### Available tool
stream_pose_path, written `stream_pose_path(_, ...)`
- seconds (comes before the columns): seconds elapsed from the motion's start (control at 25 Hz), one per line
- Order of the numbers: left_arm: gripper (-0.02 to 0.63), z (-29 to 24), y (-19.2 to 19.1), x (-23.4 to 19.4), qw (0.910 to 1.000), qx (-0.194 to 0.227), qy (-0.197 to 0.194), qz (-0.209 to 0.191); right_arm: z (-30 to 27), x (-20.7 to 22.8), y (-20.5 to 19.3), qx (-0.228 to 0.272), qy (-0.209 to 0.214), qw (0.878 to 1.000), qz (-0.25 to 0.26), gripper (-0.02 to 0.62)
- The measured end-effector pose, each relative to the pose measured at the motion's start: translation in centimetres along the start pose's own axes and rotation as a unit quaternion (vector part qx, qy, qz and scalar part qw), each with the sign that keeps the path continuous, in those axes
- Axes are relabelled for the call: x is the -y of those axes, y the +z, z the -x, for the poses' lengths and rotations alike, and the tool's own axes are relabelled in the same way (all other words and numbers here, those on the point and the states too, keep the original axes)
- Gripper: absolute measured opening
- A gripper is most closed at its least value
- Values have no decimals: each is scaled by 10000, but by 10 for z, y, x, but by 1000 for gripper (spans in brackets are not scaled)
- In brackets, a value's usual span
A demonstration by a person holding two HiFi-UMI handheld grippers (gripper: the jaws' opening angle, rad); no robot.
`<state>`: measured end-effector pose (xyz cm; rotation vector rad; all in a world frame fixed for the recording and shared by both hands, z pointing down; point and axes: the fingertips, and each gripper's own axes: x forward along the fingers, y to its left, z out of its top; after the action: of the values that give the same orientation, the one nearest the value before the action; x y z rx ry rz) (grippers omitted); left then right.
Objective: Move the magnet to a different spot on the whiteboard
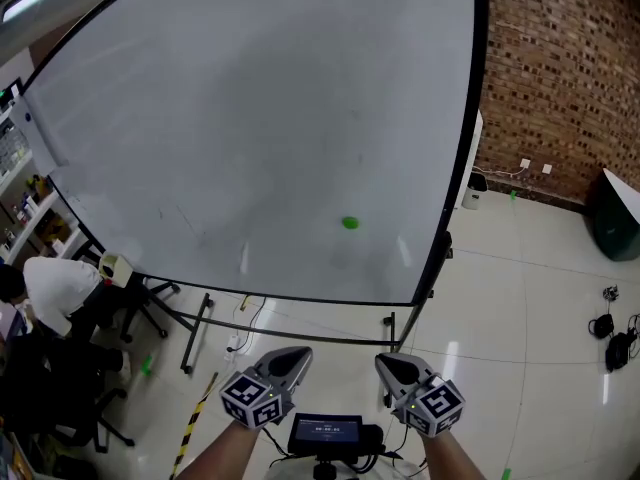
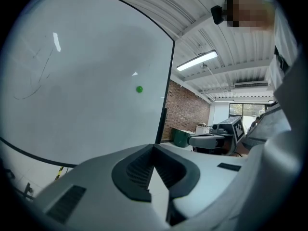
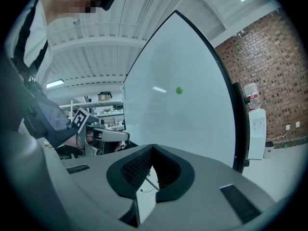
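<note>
Right claw (image 3: 153,146) seemingly closed; whiteboard (image 3: 192,129) magnet (image 3: 179,90) beyond.

The whiteboard (image 1: 250,138) is running off the head view's top and left edges. The green magnet (image 1: 349,223) is showing only as a dot, its shape too small to tell. A seated person (image 1: 55,288) is being cut by the left edge, a dark bin (image 1: 615,223) by the right, and the small screen (image 1: 325,430) is showing print too tiny to read.

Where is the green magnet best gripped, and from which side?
Grip the green magnet by two opposite edges of its rim, coming straight at the whiteboard from the front. It sits flat on the board, small and round, so only its edge offers hold.
</note>
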<state>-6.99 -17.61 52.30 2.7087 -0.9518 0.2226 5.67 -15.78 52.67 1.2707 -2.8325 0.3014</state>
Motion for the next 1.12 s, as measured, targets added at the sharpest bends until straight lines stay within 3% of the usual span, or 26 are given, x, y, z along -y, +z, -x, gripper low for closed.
stream_pose_path(0.48,8,-72,19,17,9995,95,145,-266,15,70,11,130,76,9999,-26,32)
stream_pose_path(1.12,8,-112,53,22,9960,176,546,-691,23,102,33,349,398,9984,-173,32)
